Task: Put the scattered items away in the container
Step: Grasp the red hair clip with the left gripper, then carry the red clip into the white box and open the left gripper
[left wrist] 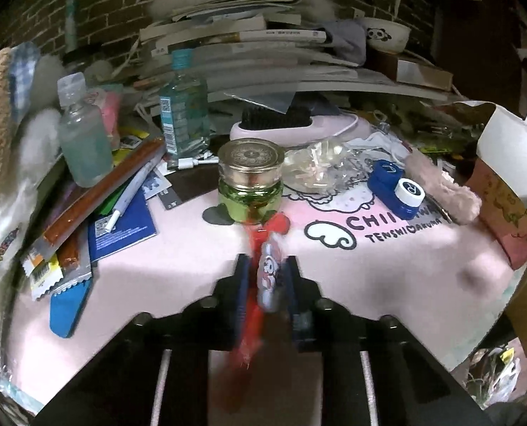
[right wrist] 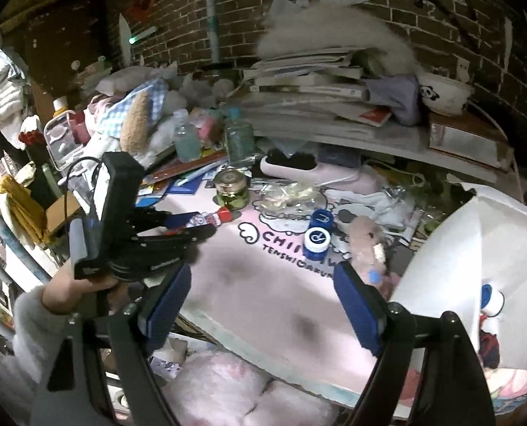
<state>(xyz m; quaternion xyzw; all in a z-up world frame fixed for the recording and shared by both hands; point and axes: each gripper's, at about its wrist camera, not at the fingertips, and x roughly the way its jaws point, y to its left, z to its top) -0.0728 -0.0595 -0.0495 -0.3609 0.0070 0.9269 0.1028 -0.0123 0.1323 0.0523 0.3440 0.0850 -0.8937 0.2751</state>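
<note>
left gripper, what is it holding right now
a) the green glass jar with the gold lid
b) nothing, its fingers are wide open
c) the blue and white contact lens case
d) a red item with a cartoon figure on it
d: the left gripper has its fingers closed on the red cartoon item, while the green jar and the blue lens case sit untouched on the pink mat.

1. Red plastic pen with white cartoon charm (left wrist: 263, 277), between blue pads.
2. Green glass jar with gold lid (left wrist: 251, 181), at 12 o'clock.
3. Pink mat with black lettering (left wrist: 387, 266).
4. Blue-and-white lens case (left wrist: 398, 188), at 2 o'clock.
</note>
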